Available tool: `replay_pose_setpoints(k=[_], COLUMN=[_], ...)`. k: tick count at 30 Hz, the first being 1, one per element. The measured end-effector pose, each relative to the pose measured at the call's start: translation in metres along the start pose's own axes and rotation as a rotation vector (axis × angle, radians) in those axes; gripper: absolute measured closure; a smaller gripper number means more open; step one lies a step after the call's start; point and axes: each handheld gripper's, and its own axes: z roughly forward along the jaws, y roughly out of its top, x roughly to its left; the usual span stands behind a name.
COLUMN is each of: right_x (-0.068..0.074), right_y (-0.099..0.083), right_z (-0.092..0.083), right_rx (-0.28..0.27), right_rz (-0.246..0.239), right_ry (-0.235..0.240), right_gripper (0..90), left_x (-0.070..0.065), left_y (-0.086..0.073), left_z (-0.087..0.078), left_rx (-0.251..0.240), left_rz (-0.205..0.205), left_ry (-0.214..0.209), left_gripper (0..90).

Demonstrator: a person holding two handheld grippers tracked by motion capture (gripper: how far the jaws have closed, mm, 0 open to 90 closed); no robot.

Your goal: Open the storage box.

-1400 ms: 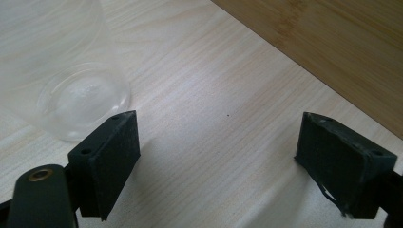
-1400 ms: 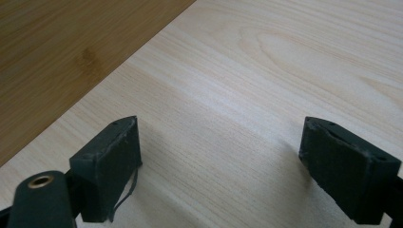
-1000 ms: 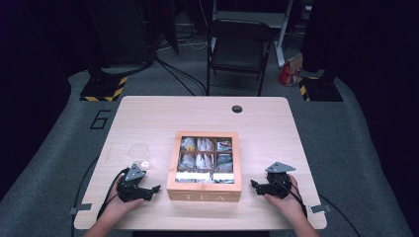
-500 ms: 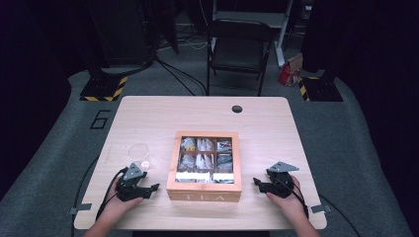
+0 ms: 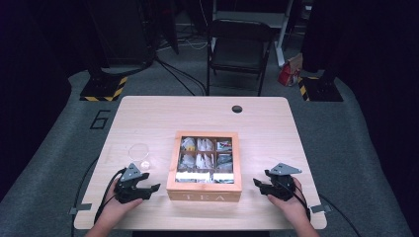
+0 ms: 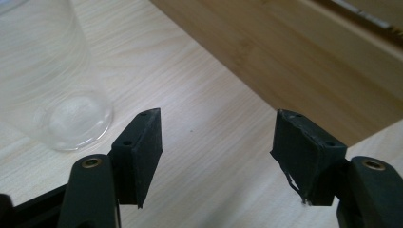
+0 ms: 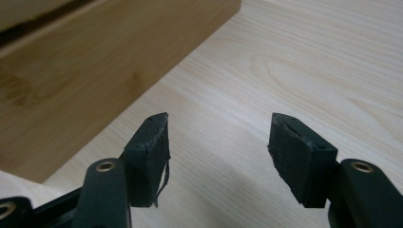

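Note:
A wooden tea box (image 5: 204,190) marked TEA stands at the middle of the table, its compartments holding several tea bags (image 5: 202,160). A clear glass cup (image 5: 140,154) stands to its left. My left gripper (image 5: 154,188) rests on the table left of the box, open with nothing between its fingers; its jaws have just been closing. In the left gripper view the cup (image 6: 52,90) is ahead on the left and the box wall (image 6: 304,52) on the right. My right gripper (image 5: 257,183) rests right of the box, open and empty, its jaws also just closing. The box side (image 7: 90,66) lies ahead on its left.
The light wooden table (image 5: 276,133) has a round cable hole (image 5: 237,108) near its far edge. A black folding chair (image 5: 239,49) stands beyond the table. Cables trail off the table's front corners.
The jaws of both grippers have narrowed a little. Both hands stay in place beside the box.

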Motion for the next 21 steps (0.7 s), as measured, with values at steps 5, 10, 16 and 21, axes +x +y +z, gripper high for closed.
replay_pose_setpoints(k=[5, 10, 16, 21], right_x=[0.007, 0.015, 0.027, 0.041], right_y=[0.004, 0.006, 0.018, 0.025], right_z=[-0.008, -0.017, -0.030, -0.042], right_rx=[-0.019, -0.026, -0.036, -0.035], right_rz=[-0.018, -0.020, -0.021, -0.055], right_ry=[0.000, 0.020, 0.086, 0.100], right_gripper=[39.0, 38.4, 41.7, 44.3], left_x=[-0.005, -0.008, -0.019, -0.028], left_y=[0.003, 0.005, 0.016, 0.020], left_z=[-0.008, -0.017, -0.030, -0.038], left_rx=[-0.015, 0.000, -0.021, -0.028], left_rz=[-0.007, -0.039, -0.030, -0.031], left_ry=[-0.001, -0.013, -0.034, -0.022], left_gripper=[34.4, 34.5, 35.2, 36.9])
